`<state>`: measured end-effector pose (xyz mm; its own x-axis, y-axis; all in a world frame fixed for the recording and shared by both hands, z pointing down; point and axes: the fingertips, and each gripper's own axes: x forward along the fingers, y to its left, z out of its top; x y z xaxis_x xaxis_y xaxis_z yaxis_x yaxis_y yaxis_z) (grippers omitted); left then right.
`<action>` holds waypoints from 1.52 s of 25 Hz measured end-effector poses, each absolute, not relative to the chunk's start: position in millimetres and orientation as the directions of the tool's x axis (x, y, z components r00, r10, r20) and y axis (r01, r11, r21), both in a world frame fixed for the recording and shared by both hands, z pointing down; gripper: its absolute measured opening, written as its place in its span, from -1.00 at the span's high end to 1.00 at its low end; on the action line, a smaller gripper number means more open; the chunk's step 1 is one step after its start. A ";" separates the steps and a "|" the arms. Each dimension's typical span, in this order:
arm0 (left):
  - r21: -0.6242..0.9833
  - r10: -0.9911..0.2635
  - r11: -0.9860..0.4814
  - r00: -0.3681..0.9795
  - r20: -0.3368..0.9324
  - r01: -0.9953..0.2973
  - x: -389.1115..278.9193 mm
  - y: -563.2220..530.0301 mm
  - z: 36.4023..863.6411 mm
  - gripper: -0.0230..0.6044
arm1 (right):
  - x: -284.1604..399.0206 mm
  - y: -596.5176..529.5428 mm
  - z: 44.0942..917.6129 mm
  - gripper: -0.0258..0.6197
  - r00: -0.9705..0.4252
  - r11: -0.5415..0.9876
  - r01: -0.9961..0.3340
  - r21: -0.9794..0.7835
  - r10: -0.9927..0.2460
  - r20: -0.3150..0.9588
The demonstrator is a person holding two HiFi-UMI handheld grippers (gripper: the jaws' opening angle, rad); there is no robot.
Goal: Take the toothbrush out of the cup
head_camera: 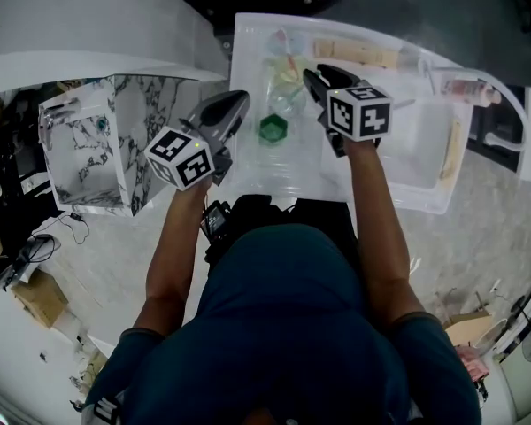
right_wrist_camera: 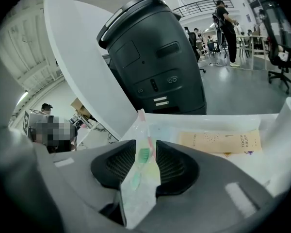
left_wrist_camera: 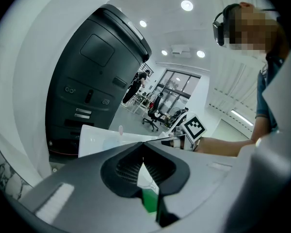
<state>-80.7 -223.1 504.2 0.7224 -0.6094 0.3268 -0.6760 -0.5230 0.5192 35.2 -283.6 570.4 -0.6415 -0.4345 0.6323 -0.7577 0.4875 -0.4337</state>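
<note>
A small green cup (head_camera: 273,129) stands on the white table (head_camera: 248,51) between my two grippers. Just beyond it is a toothbrush (head_camera: 284,71) in a clear wrapper. In the right gripper view that wrapped toothbrush (right_wrist_camera: 142,155), with its green head, runs between the jaws of my right gripper (right_wrist_camera: 148,149). The jaws stand wide and the pads do not press it. The right gripper (head_camera: 317,82) is to the right of the cup. My left gripper (head_camera: 237,106) is at the cup's left, its jaws (left_wrist_camera: 143,147) shut tip to tip. Green cup (left_wrist_camera: 150,200) shows through the gap behind them.
A marble-patterned box (head_camera: 97,140) stands at the left of the table. Flat toothbrush cartons (head_camera: 354,53) lie at the back, and a white basin (head_camera: 425,149) sits to the right. A big dark machine (right_wrist_camera: 150,57) rises behind the table. People move in the far room.
</note>
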 end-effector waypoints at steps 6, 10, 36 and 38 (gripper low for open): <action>0.525 -0.608 -0.520 0.723 0.328 -0.674 -83.9 -225.8 506.3 0.93 | 32.8 -284.8 576.4 0.62 -0.633 0.474 -0.764 -0.437 -0.423 0.648; 0.519 -0.601 -0.529 0.728 0.330 -0.672 -84.7 -227.3 505.5 0.93 | 29.6 -286.9 565.5 0.66 -0.654 0.465 -0.751 -0.468 -0.433 0.620; 0.476 -0.571 -0.594 0.756 0.318 -0.649 -77.6 -191.4 481.7 0.93 | 85.7 -264.5 441.9 0.68 -0.621 0.461 -0.782 -0.419 -0.639 0.454; 0.473 -0.569 -0.596 0.757 0.322 -0.649 -77.8 -186.7 481.2 0.93 | 91.8 -259.9 435.1 0.67 -0.613 0.453 -0.787 -0.419 -0.656 0.440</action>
<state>-77.8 -186.7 481.2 0.7570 -0.5689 0.3216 -0.6489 -0.5960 0.4730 91.8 -259.9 435.1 -0.6127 -0.6564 0.4401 -0.7867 0.4530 -0.4194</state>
